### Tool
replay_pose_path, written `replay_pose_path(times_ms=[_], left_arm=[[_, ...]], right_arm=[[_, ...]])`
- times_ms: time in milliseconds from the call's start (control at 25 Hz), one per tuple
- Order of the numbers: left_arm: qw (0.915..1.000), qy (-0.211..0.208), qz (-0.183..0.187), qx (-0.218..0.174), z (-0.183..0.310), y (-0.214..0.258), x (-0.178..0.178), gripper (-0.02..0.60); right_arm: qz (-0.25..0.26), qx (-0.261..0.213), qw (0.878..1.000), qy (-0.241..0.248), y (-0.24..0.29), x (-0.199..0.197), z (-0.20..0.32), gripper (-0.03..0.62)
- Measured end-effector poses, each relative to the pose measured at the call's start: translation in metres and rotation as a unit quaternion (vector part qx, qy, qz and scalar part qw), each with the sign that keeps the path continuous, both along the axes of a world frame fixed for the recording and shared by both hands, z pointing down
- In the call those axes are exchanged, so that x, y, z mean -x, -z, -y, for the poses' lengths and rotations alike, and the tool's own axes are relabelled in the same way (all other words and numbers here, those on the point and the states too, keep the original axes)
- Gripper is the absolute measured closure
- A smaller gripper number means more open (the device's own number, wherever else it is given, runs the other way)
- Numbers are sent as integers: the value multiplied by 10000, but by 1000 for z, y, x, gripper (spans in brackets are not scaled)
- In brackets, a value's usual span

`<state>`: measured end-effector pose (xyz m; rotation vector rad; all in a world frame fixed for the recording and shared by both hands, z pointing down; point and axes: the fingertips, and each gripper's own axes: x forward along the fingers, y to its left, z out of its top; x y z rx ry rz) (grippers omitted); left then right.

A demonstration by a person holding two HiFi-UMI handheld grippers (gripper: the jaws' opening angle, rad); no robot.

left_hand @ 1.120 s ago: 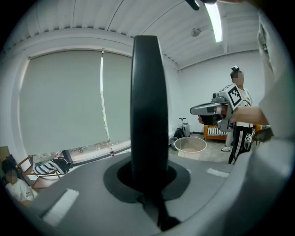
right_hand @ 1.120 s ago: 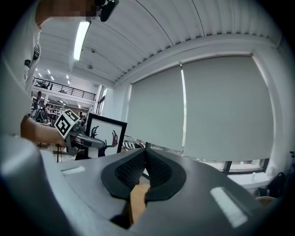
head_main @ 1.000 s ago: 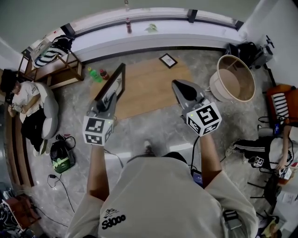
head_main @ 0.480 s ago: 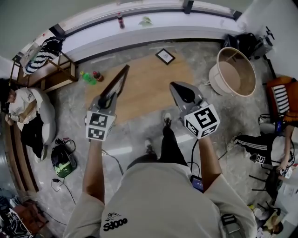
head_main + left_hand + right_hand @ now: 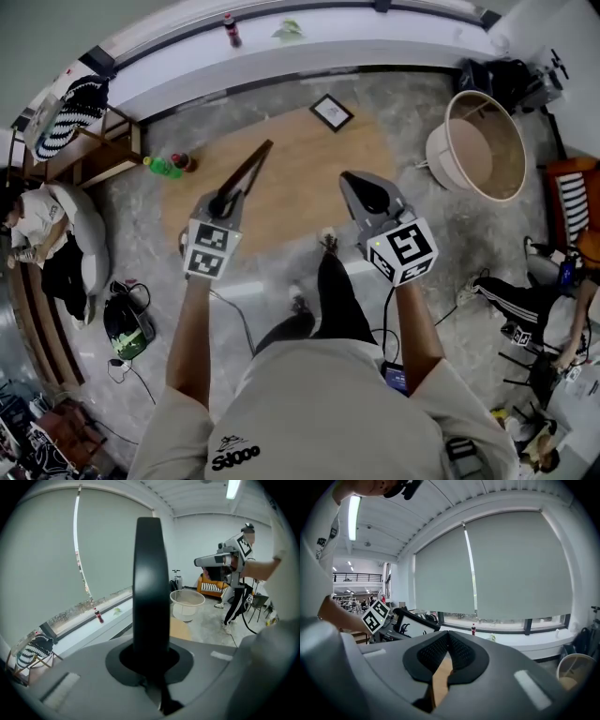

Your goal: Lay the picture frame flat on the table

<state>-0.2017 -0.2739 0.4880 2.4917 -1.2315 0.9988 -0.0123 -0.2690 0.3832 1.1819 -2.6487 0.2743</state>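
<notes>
- Left hand-held gripper stays clenched on one end of the black picture frame. Its own view shows the frame edge-on, sticking straight up out of the jaws.
- Compared with a second ago, that hand has dropped and pushed forward. The frame now slants out over the near-left part of the wooden tabletop, and I'd say it's still in the air, not resting.
- So the carry looks basically done. What's left is tipping it flat and letting go.
- A small frame already lies at the tabletop's far edge.
- Right hand-held gripper came down too, jaws pinched together on nothing, hovering over the tabletop's near side.
</notes>
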Motion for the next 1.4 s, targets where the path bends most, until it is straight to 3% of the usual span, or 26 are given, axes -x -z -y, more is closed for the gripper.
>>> replay_pose_path(times_ms=[480, 760, 960, 1400], left_arm=[[9963, -91, 461, 716, 67, -106, -32, 563], [9923, 34, 385, 1180, 94, -162, -43, 563], [9862, 101, 459, 1587, 110, -209, -53, 563], [9697, 213, 1058, 2193, 121, -307, -50, 563]], right_arm=[[124, 603, 9979, -195, -62, -32, 67, 591], [363, 1020, 9934, -375, -103, -51, 89, 591], [320, 1194, 9915, -403, -134, -60, 107, 591], [295, 1526, 9866, -500, -192, -76, 114, 591]])
